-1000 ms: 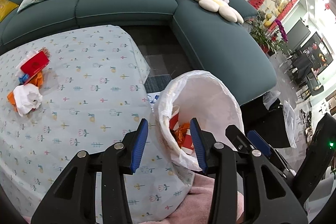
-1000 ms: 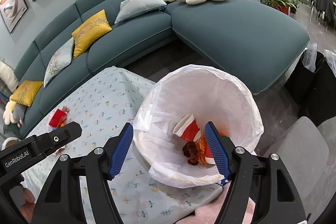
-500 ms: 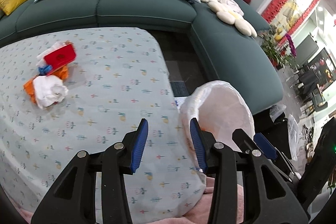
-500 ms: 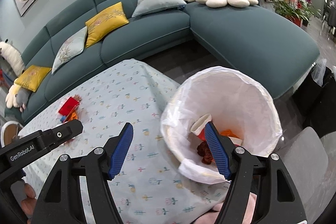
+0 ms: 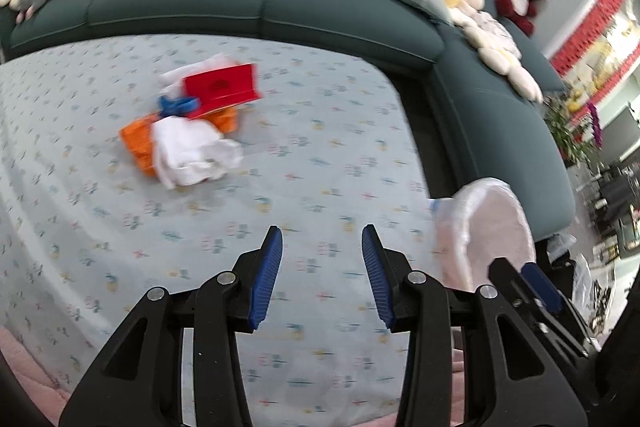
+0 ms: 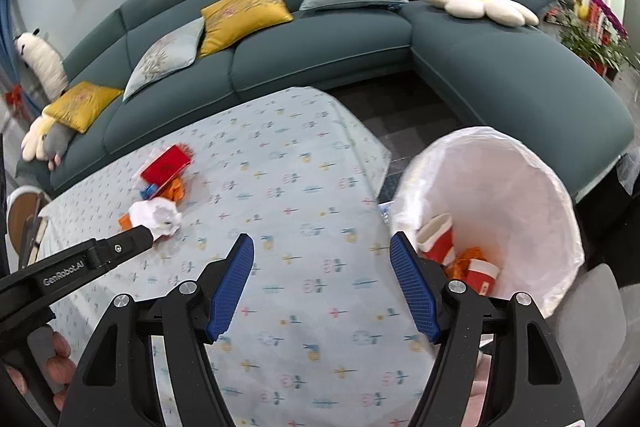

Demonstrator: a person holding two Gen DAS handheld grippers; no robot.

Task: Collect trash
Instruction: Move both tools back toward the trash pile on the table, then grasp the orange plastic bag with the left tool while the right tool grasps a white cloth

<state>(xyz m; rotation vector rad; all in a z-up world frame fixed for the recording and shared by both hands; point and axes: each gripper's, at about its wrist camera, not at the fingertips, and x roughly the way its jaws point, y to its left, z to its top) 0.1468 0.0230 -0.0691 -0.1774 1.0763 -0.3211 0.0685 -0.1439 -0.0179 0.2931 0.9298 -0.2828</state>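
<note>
Showing both tools above a patterned tablecloth (image 5: 328, 155), the two views share one litter pile and one lined bin. Left gripper (image 5: 322, 267): jaws part-way apart, nothing between the blue pads, only cloth beneath. Right gripper (image 6: 322, 283): jaws set wider, likewise empty.

Trash pile (image 5: 192, 131): upper left of centre in the left view, middle left in the right view, well apart from both tools. A flat red packet (image 5: 220, 89) lies on top, its long axis running left to right with the right end slightly raised in the left view; in the right view the same packet (image 6: 166, 167) slants from lower left to upper right. A crumpled white tissue (image 5: 192, 151) covers most of an orange wrapper (image 5: 138, 143), and a small blue piece (image 5: 178, 103) is partly tucked under the packet; its kind cannot be made out.

White-lined bin (image 6: 500, 187): lower right of the right view, mouth tipped toward the camera, holding red-and-white paper cups (image 6: 438, 239) and orange scraps. In the left view the bin (image 5: 496, 227) is cut by the right tool's finger, contents hidden. Motion blur softens the left view. A teal sofa (image 6: 320, 39) fills the upper frame.
</note>
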